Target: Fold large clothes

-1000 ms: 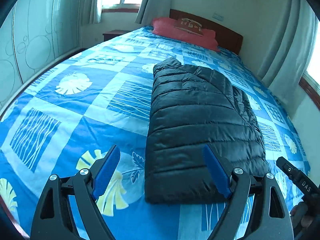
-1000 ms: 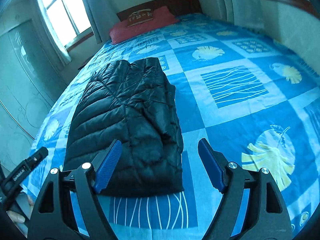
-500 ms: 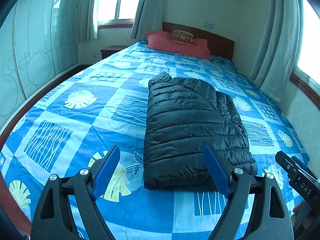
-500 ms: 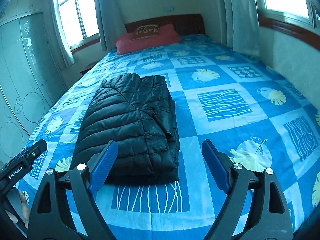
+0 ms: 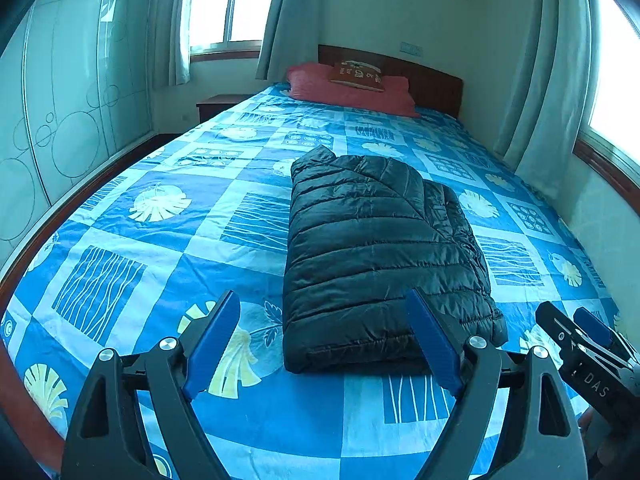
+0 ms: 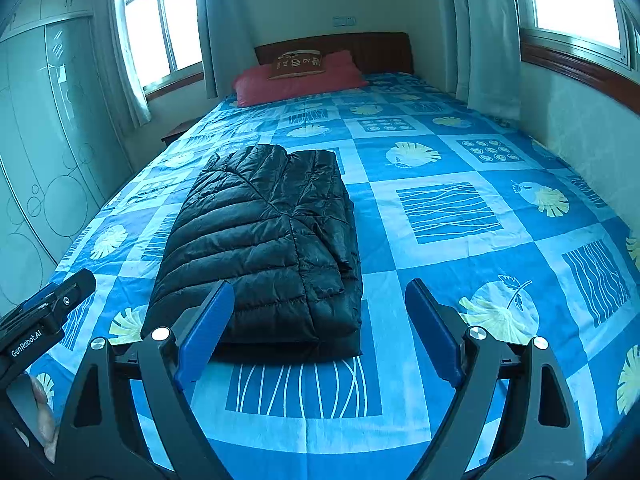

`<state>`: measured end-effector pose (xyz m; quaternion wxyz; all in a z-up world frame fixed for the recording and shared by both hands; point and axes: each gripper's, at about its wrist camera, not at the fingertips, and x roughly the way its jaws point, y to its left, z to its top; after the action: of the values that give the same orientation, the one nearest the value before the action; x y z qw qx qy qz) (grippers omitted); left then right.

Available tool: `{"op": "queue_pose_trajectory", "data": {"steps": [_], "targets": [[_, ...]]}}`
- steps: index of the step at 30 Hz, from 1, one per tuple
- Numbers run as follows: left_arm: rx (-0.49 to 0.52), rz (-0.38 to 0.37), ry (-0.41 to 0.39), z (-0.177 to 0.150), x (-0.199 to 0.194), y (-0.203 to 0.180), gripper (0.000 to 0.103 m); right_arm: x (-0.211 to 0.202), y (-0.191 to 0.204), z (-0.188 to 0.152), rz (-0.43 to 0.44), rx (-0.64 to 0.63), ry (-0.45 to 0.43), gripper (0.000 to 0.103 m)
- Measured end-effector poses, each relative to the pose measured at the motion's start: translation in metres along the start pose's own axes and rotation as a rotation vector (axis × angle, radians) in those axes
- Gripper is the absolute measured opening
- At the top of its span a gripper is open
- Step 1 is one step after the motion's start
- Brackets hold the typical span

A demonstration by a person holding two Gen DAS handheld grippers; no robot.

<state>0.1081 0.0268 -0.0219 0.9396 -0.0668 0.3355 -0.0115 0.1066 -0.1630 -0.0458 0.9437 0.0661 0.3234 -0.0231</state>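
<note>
So the black puffer jacket (image 5: 384,256) is lying folded into a long chunky rectangle on the bed (image 5: 120,280), roughly in the middle of its width and toward the near end. It's that shiny quilted nylon stuff, stitched in horizontal puffy channels, with a diagonal seam cutting across the far half where a sleeve seems tucked over. The near edge is a fat rounded roll; the right side shows stacked layers and looks a bit lumpy.

The bedsheet (image 6: 460,216) is smooth cotton-looking fabric in a blue patchwork print: squares with wavy white lines, pale yellow leaf shapes, little dot grids. At the far end there's a red pillow (image 6: 296,80) with a smaller brown cushion (image 6: 298,65) on top, against a dark wooden headboard (image 6: 384,50).

The left gripper (image 5: 324,336) hangs just short of the jacket's near-left corner, jaws spread wide, gripping nothing. The right gripper (image 6: 320,328) sits near the jacket's near-right corner, also spread wide with nothing between its flat blue pads (image 6: 206,332). Both have matte black plastic frames with silver bolts.

Grey-ish curtains (image 5: 536,80) hang on the far and right walls, and a frosted wardrobe door (image 5: 60,100) with circle outlines runs along the left.
</note>
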Motion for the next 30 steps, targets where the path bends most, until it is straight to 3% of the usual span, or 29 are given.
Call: {"op": "queue_pose_trajectory", "data": {"steps": [7, 30], "targets": [[-0.001, -0.008, 0.032, -0.004, 0.0063, 0.0004, 0.084, 0.0041, 0.0024, -0.0012, 0.001, -0.008, 0.013, 0.087], [0.003, 0.002, 0.025, -0.0045, 0.0071, -0.0008, 0.084, 0.0041, 0.0064, -0.001, 0.0, -0.02, 0.008, 0.087]]}}
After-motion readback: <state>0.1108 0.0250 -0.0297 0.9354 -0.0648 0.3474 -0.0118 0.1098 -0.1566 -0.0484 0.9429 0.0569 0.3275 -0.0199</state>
